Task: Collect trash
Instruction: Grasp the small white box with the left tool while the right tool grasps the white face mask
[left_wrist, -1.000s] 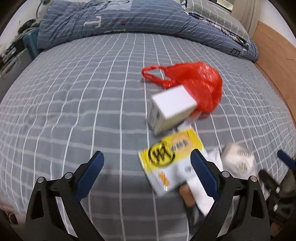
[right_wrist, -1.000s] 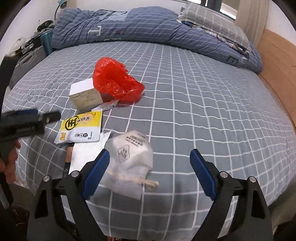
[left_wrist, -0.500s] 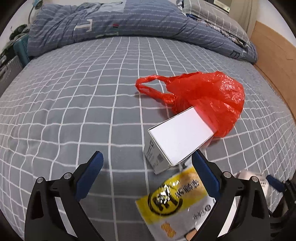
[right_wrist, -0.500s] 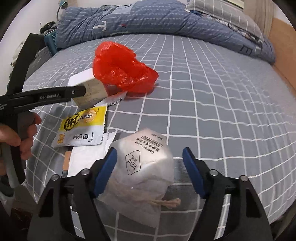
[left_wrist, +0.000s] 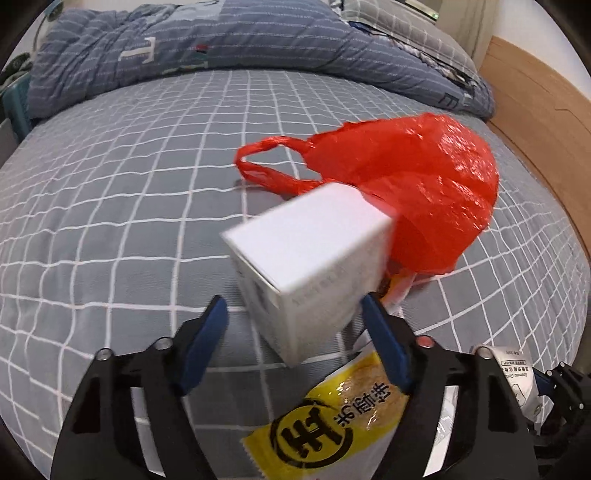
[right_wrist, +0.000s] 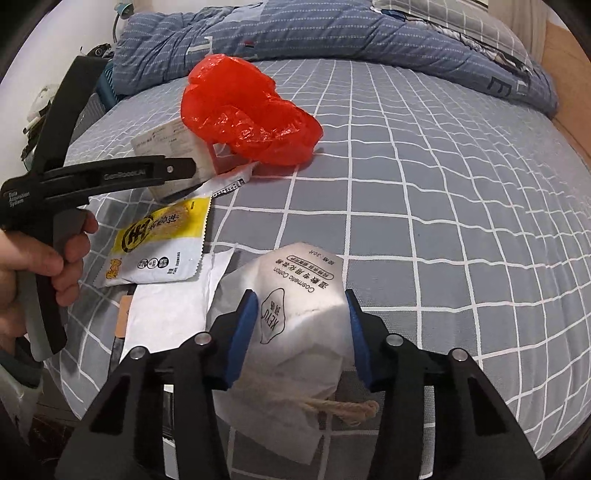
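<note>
A red plastic bag (left_wrist: 417, 192) lies on the grey checked bed (left_wrist: 122, 206), also in the right wrist view (right_wrist: 247, 110). A white box (left_wrist: 306, 258) stands in front of it, between the open jaws of my left gripper (left_wrist: 295, 325); whether the pads touch it is unclear. A yellow snack packet (left_wrist: 332, 432) lies under that gripper. My right gripper (right_wrist: 299, 317) has closed in around a white cotton-pad pouch (right_wrist: 299, 295), its pads at the pouch's sides. The box (right_wrist: 170, 147), packet (right_wrist: 159, 236) and left gripper (right_wrist: 181, 170) show in the right wrist view.
A flat white wrapper (right_wrist: 173, 306) lies left of the pouch. A rumpled blue duvet (left_wrist: 221, 40) and pillows (left_wrist: 406, 29) lie along the bed's far side. A wooden board (left_wrist: 546, 122) borders the right. Clutter (right_wrist: 40, 107) stands past the left edge.
My left gripper moved forward past the yellow packet to the white box and narrowed around it. My right gripper advanced onto the white pouch and its jaws closed in on it.
</note>
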